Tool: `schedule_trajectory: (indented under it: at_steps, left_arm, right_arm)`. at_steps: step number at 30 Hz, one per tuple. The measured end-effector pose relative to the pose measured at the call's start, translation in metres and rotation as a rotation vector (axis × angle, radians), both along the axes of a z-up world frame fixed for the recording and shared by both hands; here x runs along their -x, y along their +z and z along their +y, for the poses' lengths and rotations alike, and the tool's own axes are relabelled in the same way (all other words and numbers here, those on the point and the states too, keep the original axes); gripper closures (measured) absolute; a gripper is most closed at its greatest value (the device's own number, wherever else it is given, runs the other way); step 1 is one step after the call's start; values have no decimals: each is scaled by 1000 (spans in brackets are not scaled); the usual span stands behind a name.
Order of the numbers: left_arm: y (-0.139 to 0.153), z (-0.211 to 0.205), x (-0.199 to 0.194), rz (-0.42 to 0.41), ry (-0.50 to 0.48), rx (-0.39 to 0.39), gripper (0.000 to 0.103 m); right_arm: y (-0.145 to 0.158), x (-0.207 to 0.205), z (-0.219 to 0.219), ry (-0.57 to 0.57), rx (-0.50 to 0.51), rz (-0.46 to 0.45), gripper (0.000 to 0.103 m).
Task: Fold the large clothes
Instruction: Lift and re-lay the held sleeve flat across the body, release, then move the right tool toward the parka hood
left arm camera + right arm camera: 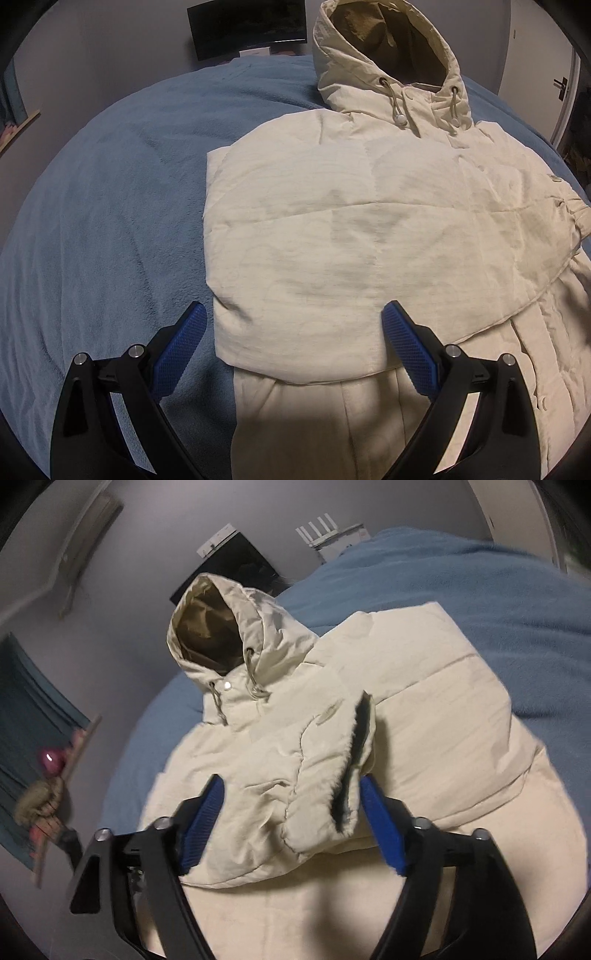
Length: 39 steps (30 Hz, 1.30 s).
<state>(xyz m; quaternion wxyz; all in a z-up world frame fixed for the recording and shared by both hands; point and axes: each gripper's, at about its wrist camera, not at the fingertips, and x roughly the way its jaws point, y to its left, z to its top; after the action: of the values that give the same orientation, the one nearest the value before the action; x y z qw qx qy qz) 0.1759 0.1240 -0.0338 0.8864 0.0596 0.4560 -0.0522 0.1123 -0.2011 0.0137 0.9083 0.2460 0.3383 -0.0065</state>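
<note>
A cream hooded puffer jacket [332, 229] lies front up on a blue blanket [110, 206], its hood [384, 55] standing at the far end. In the left wrist view one side is folded over the chest, and my left gripper [295, 310] hovers open above the lower edge of that fold, holding nothing. In the right wrist view a sleeve [295, 775] with a dark fuzzy-lined cuff [354, 760] lies across the jacket [443, 709]. My right gripper [291, 782] stands open around that sleeve; the cuff sits close against the right fingertip's pad [369, 797].
The blue blanket [498, 609] covers the bed all round the jacket. A dark screen [247, 29] leans on the wall behind the hood. At the left are a teal curtain [22, 716] and a cluttered shelf [55, 775]. A door [561, 88] is at the right.
</note>
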Motion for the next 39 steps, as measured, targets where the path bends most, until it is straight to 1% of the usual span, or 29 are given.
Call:
schedule_trajectory:
  at_steps: [1, 2, 5, 6, 9, 11, 13, 15, 18, 19, 20, 22, 24, 27, 31, 36, 38, 39]
  left_arm:
    - [-1, 0, 0, 2, -2, -2, 11]
    - [-1, -1, 0, 2, -2, -4, 11]
    - [0, -1, 0, -4, -1, -6, 11]
    - [1, -2, 0, -9, 1, -8, 10]
    - [5, -1, 1, -28, 4, 0, 11]
    - [6, 0, 2, -35, 6, 5, 10]
    - [6, -1, 2, -32, 2, 6, 10]
    - [4, -1, 2, -23, -3, 4, 10]
    - [1, -3, 1, -11, -11, -3, 10]
    - [0, -4, 1, -10, -13, -6, 10]
    - [-1, -5, 1, -8, -14, -12, 10]
    - [-3, -6, -1, -2, -18, -24, 10]
    - [-5, -8, -1, 4, -22, -24, 10]
    - [-6, -10, -3, 5, -27, -30, 10]
    - [-7, -11, -4, 9, -28, -30, 10]
    - [-10, -10, -6, 17, -26, -24, 10]
    - [-10, -10, -6, 17, -25, -23, 9]
    - [-10, -10, -6, 16, -25, -24, 9]
  right_arm:
    - [1, -2, 4, -7, 66, 16, 67]
    - [1, -3, 5, -11, 103, 24, 85]
    - [11, -4, 10, -16, 198, -13, 88]
    - [20, -3, 14, -22, 255, -46, 88]
    - [44, -2, 18, -52, 360, -121, 89]
    - [59, -1, 15, -78, 400, -166, 89]
    - [65, -5, 11, -84, 421, -172, 89]
    - [61, -9, 4, -88, 427, -139, 89]
    - [42, -17, -8, -109, 422, -66, 89]
    - [35, -16, -13, -138, 448, -50, 96]
    - [28, -15, -19, -166, 467, -28, 100]
    - [14, -15, -34, -176, 418, 8, 100]
    - [1, -15, -43, -178, 396, 50, 100]
    - [-4, -10, -48, -171, 382, 51, 100]
    - [6, -6, -42, -157, 368, 18, 100]
    - [27, -9, -11, -96, 409, -48, 100]
    - [29, -12, -1, -61, 410, -55, 98]
    - [27, -17, 6, -33, 412, -42, 96]
